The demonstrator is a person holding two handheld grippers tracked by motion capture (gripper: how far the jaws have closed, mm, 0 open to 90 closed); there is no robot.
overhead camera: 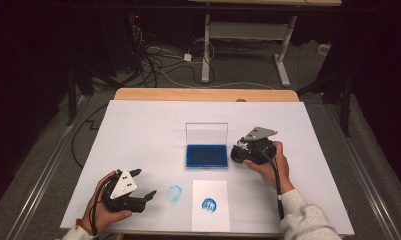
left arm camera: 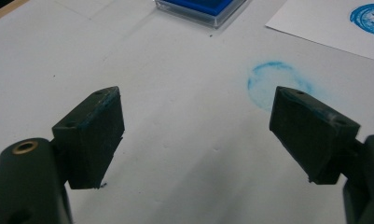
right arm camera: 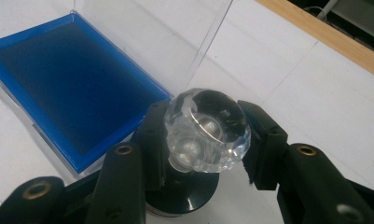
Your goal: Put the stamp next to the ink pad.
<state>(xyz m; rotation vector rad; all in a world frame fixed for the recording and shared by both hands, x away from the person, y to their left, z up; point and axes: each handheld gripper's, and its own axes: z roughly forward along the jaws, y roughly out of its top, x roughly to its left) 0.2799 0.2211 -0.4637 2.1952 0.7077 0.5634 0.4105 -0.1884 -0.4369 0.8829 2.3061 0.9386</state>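
Ink pad point(overhead camera: 206, 156) in open clear case point(overhead camera: 207, 134)

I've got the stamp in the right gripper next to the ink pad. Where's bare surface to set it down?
Right of the ink pad, beyond the right gripper holding the stamp, the white sheet lies bare. So does the far strip behind the pad's lid. The near middle is crowded: paper, blue smudge, open left gripper.

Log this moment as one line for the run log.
right gripper: shut on stamp, beside ink pad | left gripper: open, empty | paper: stamped blue
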